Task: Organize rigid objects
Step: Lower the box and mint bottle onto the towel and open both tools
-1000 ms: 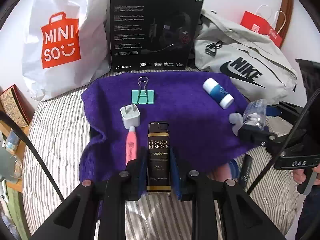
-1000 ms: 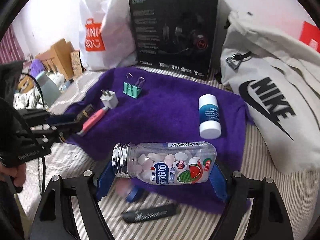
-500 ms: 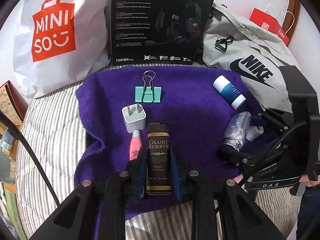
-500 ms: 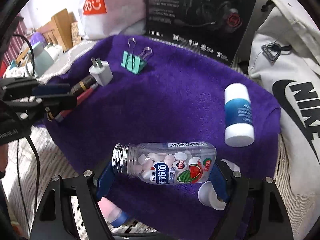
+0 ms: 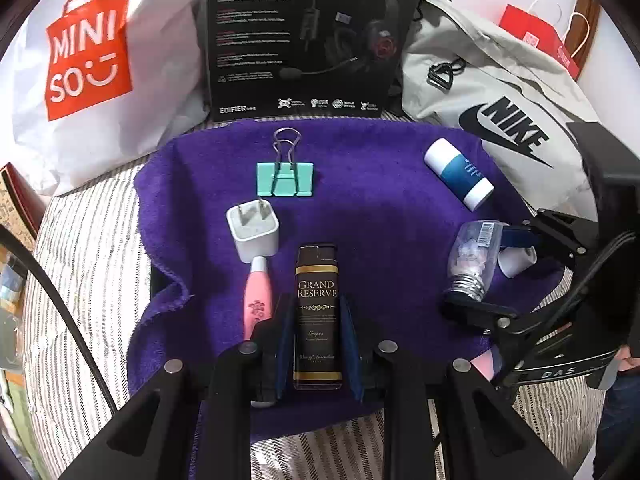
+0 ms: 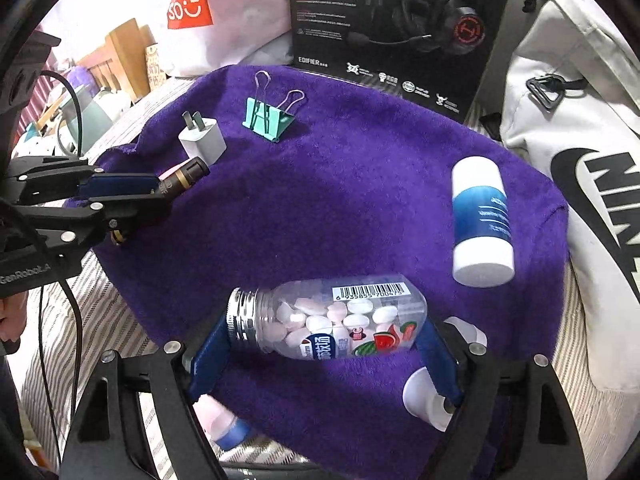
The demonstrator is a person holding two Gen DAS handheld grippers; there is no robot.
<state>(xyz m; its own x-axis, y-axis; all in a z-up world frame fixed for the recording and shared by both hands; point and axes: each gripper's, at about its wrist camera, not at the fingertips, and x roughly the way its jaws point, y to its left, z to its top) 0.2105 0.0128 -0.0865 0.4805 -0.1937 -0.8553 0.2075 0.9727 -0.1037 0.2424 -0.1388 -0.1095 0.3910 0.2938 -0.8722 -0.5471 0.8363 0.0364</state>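
Left tongs (image 5: 316, 340) grip a dark lighter (image 5: 318, 312) at the purple towel's (image 5: 380, 208) near edge, on a striped bed. Right tongs (image 6: 320, 344) clasp a candy bottle (image 6: 332, 320) sideways; only the right view shows its watermelon label. Farther back lie a pink pen (image 5: 258, 296), charger (image 5: 253, 229), clip (image 5: 285, 178) and white tube (image 5: 459, 173), before a headset box (image 5: 312, 36).
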